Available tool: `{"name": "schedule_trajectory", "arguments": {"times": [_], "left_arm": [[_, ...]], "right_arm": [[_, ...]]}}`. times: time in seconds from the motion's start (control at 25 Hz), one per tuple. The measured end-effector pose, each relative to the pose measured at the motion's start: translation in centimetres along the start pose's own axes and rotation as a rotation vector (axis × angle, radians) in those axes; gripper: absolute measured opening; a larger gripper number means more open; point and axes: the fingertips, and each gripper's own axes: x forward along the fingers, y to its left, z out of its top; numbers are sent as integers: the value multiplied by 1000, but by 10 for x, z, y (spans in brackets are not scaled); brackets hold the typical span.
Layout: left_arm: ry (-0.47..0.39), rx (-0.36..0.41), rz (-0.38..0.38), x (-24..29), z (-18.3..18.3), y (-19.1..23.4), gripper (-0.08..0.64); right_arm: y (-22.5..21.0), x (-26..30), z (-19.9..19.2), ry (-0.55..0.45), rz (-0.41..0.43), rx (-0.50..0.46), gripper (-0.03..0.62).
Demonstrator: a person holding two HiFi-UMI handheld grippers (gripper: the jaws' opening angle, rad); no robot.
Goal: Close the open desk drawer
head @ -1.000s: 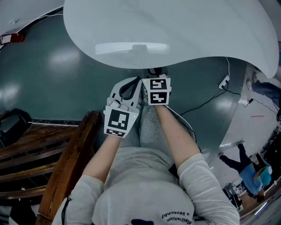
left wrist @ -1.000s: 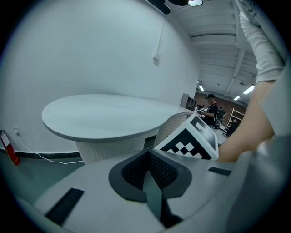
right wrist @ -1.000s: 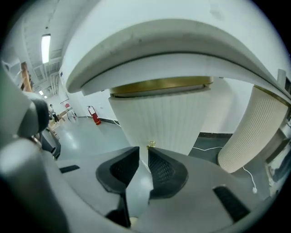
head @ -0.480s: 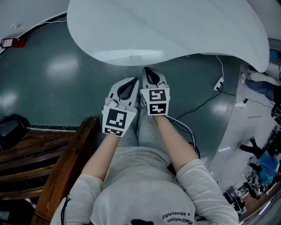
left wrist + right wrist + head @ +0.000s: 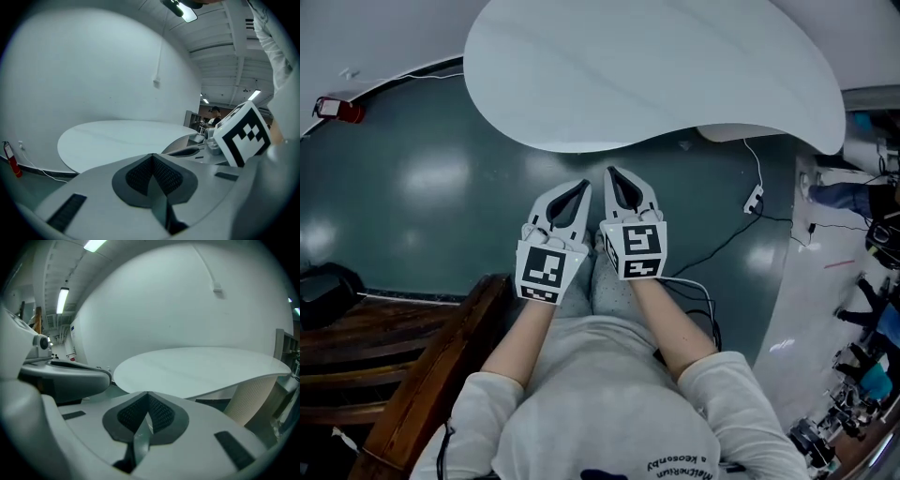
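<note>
Beyond left tongs (image 5: 582,186), right tongs (image 5: 611,173), both closed; white desk (image 5: 656,75), long axis crosswise

Wooden chair (image 5: 441,375) cut off at left edge, desk top (image 5: 656,66) cropped above

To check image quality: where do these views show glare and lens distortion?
Head view: soft glare patches on the dark floor. Left gripper view and right gripper view: strong fisheye bending and dark corners, so the wall bulges; in the right gripper view a ceiling lamp is bright.
</note>
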Motion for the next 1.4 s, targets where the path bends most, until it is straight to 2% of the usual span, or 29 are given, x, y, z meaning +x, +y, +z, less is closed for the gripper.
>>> {"name": "schedule_trajectory", "arguments": {"times": [0.4,0.64,0.76,0.88,1.08,1.4], "left_arm": [[-110,20,23,-48,65,-25,5],[-170,18,20,-73,95,-44,5],[-199,45,22,-87,110,-51,5],[-227,79,30,-102,125,-58,5],[-250,83,52,-126,144,-62,5],[-275,138,47,-141,160,-75,5]], "right_arm": [[34,-80,83,-183,21,-34,15],[47,-122,119,-272,29,-58,15],[53,-140,134,-307,32,-72,15],[61,-161,146,-337,48,-80,15],[72,-193,161,-379,65,-75,15],[80,-209,170,-396,61,-107,15]]}}
